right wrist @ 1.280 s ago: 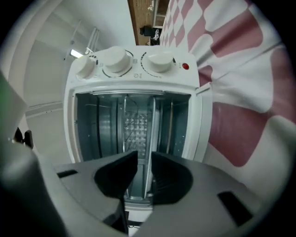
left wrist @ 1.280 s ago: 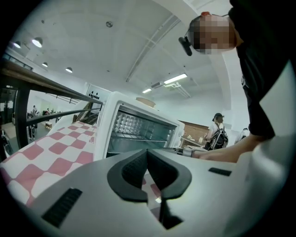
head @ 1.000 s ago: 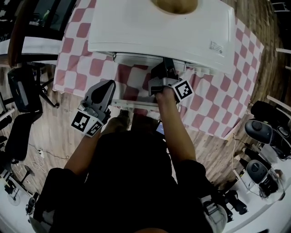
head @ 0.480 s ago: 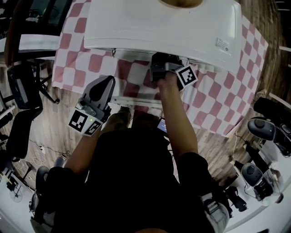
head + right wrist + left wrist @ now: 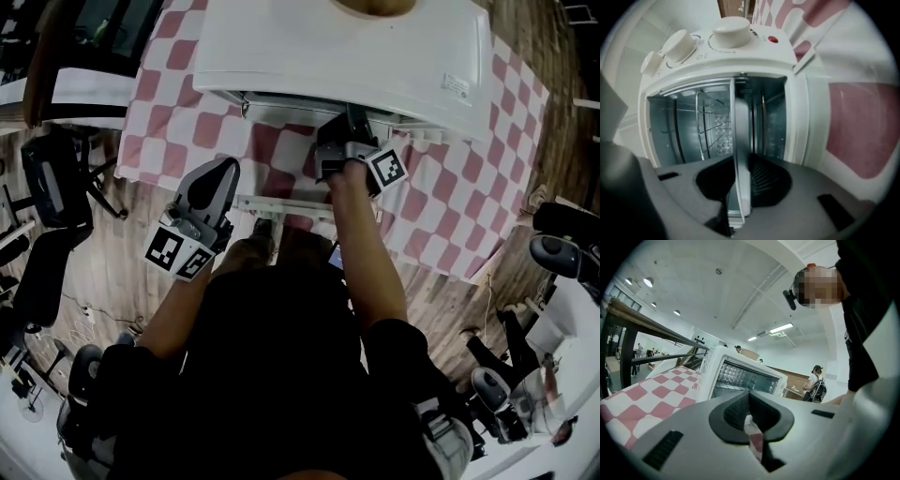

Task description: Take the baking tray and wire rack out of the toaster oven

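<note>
Jaws: right gripper [image 5: 740, 180] clamps the baking tray [image 5: 740, 133] by its rim; left gripper [image 5: 750, 420] closed, empty.
Change: grip unchanged, tray hardly moved.
Meaning: pull-out still ahead.

The baking tray [image 5: 740, 140] splits the toaster oven [image 5: 347, 47] cavity; the wire rack [image 5: 712, 126] apparently crowds one half. The lowered door [image 5: 281, 203] juts forward.

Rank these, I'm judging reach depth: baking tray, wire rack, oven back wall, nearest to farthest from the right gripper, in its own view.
1. baking tray: its edge clamped in the right gripper, centre.
2. wire rack: inside the cavity, left of the tray.
3. oven back wall: behind the rack, deepest.
</note>
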